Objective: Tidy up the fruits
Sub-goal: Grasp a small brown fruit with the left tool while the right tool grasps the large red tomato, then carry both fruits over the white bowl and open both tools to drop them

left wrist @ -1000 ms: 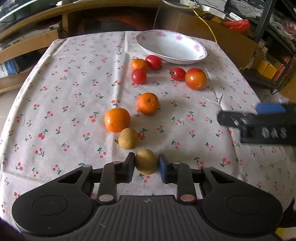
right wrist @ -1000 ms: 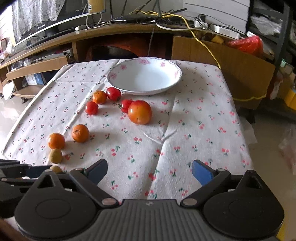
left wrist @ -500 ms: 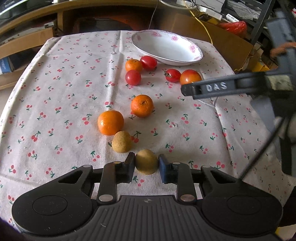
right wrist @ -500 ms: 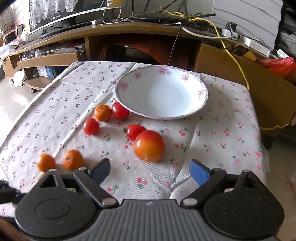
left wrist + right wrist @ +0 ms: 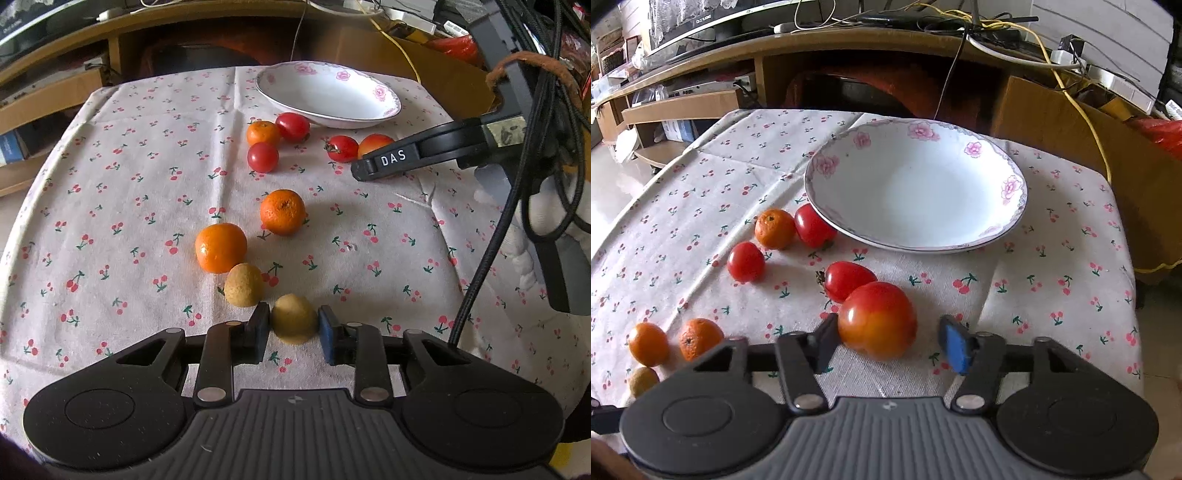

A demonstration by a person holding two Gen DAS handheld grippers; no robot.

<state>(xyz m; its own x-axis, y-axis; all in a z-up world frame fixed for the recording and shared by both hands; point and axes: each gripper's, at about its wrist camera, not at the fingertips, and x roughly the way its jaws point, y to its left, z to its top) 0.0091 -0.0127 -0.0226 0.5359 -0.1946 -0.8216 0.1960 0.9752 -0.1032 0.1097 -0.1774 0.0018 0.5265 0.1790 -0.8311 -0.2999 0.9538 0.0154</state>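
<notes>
My left gripper [image 5: 293, 328] is shut on a small yellow-brown fruit [image 5: 293, 321] that rests on the cherry-print cloth near the table's front. A second brown fruit [image 5: 243, 284] lies just left of it. My right gripper [image 5: 890, 339] straddles the large orange-red tomato [image 5: 877, 319] and its jaws are closing. The black left pad [image 5: 827, 338] touches the tomato, while a gap separates it from the blue right pad [image 5: 955, 349]. The white flowered bowl [image 5: 916, 188] stands empty behind it. One right finger [image 5: 391, 160] partly hides the tomato in the left wrist view.
Three oranges [image 5: 220, 247] [image 5: 282, 211] [image 5: 263, 133] and three small red tomatoes [image 5: 262, 157] [image 5: 292, 126] [image 5: 342, 148] lie scattered mid-table. A wooden shelf unit [image 5: 701, 99] stands behind, a cardboard box [image 5: 1071, 133] at the back right. Black cables [image 5: 491, 229] hang on the right.
My right gripper moved forward and down over the large tomato, and its jaws narrowed around it. The left gripper stayed put, still shut on the brown fruit.
</notes>
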